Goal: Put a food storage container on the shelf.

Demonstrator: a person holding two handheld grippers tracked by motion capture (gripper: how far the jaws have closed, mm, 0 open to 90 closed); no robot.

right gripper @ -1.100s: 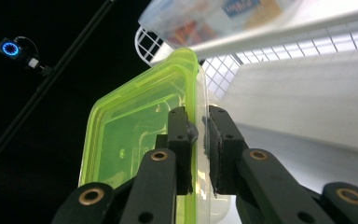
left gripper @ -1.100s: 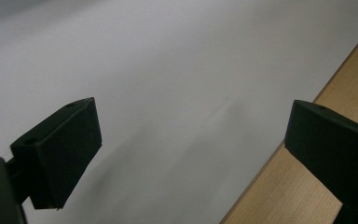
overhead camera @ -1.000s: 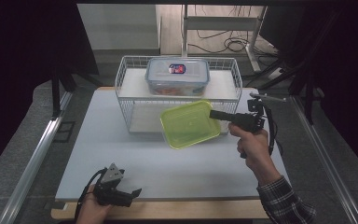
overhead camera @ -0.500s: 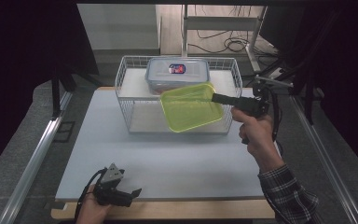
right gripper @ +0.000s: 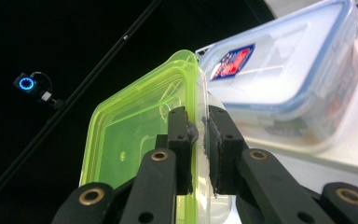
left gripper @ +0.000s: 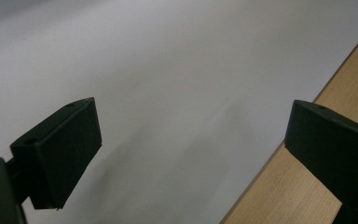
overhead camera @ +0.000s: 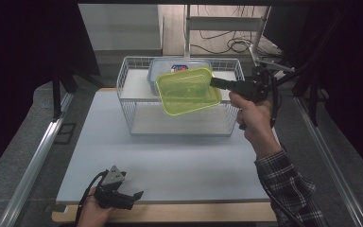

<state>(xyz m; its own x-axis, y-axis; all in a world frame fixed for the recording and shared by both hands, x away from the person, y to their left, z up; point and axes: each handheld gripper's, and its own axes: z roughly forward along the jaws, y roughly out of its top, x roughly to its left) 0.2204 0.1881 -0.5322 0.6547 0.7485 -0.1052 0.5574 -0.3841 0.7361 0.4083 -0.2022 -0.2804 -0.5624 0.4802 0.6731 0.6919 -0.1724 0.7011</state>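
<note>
A translucent yellow-green container (overhead camera: 188,90) hangs in the air in front of the wire rack (overhead camera: 127,85), tilted. My right gripper (overhead camera: 216,82) is shut on its right rim; in the right gripper view the two pads (right gripper: 182,140) pinch the green container's edge (right gripper: 140,126). Behind it on the rack's upper shelf sits a clear lidded box with a blue rim (right gripper: 284,79), partly hidden in the high view (overhead camera: 157,71). My left gripper (overhead camera: 134,196) rests near the table's front left edge, jaws open over the grey mat (left gripper: 168,70) with nothing between them.
The white wire rack has an upper shelf and a lower level on the grey mat (overhead camera: 179,161). A wooden table edge (left gripper: 279,196) runs along the front. Metal rails (overhead camera: 33,161) flank the table on both sides.
My right gripper has lifted the green container up and leftward, from beside the rack's lower level to the height of the upper shelf. The left gripper has stayed put.
</note>
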